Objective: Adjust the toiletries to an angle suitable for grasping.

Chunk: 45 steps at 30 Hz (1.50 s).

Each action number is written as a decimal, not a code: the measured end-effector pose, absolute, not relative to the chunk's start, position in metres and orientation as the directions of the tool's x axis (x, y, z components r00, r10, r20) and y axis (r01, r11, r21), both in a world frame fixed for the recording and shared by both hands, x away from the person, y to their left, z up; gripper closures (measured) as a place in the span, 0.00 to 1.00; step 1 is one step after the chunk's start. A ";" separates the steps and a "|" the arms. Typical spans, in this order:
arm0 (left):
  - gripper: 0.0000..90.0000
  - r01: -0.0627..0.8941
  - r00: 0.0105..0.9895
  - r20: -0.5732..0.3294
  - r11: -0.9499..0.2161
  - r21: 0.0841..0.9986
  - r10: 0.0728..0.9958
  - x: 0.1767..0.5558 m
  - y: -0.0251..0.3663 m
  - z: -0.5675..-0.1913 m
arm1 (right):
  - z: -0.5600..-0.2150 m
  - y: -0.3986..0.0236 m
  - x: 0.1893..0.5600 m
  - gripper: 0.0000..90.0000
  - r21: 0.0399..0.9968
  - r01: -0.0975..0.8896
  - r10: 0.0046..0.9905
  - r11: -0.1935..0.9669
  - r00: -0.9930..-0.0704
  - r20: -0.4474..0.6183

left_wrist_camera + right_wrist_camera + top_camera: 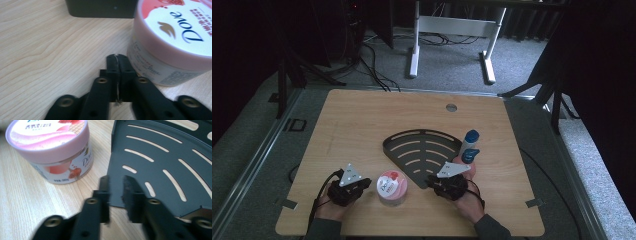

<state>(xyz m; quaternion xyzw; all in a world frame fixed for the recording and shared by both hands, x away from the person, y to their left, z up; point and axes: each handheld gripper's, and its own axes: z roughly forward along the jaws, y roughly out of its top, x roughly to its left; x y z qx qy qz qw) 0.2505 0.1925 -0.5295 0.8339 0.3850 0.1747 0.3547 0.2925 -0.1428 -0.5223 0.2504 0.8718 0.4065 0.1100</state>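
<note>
You are seated at a pale wooden bench point(362, 125), with a hand-held gripper in each hand and your forearms coming in from the near edge.

Your left hand-held gripper point(117, 58) rests low over the near left part of the bench. Its jaws are pressed together with nothing between them, tips meeting in a thin seam. Just beside those tips, to their right in the left gripper view, stands a round pink tub point(172, 40) with a white lid printed with the Dove name. The jaws are close to the tub's side wall, and you cannot tell whether they touch it.

From the high view, the tub point(392, 187) stands upright on the bench between your two hands, near the front edge.

Your right hand-held gripper point(117, 182) sits to the right of the tub. Its jaws stand slightly apart, a narrow gap between them, and grip nothing. They hover at the near corner of a black fan-shaped tray point(160, 152) with curved slots, which lies flat in the middle of the bench. In the right gripper view the tub point(53, 147) stands just beside the tray's left edge.

Two blue-capped bottles point(469, 145) sit at the tray's right side, near your right hand point(469, 202).
</note>
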 end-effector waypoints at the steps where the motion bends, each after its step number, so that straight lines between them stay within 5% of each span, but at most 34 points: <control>1: 1.00 0.518 0.642 0.018 -0.452 0.726 0.766 0.250 0.192 -0.530 | -0.523 -0.142 0.292 0.92 0.759 0.344 0.523 0.552 -0.852 0.006; 38: 0.99 0.465 0.731 0.037 -0.537 0.704 0.681 0.262 0.130 -0.531 | -0.530 -0.142 0.261 0.89 0.732 0.301 0.432 0.611 -0.902 0.011; 45: 0.75 0.462 0.749 0.053 -0.579 0.672 0.660 0.261 0.144 -0.532 | -0.531 -0.145 0.265 0.81 0.734 0.302 0.439 0.608 -0.898 0.006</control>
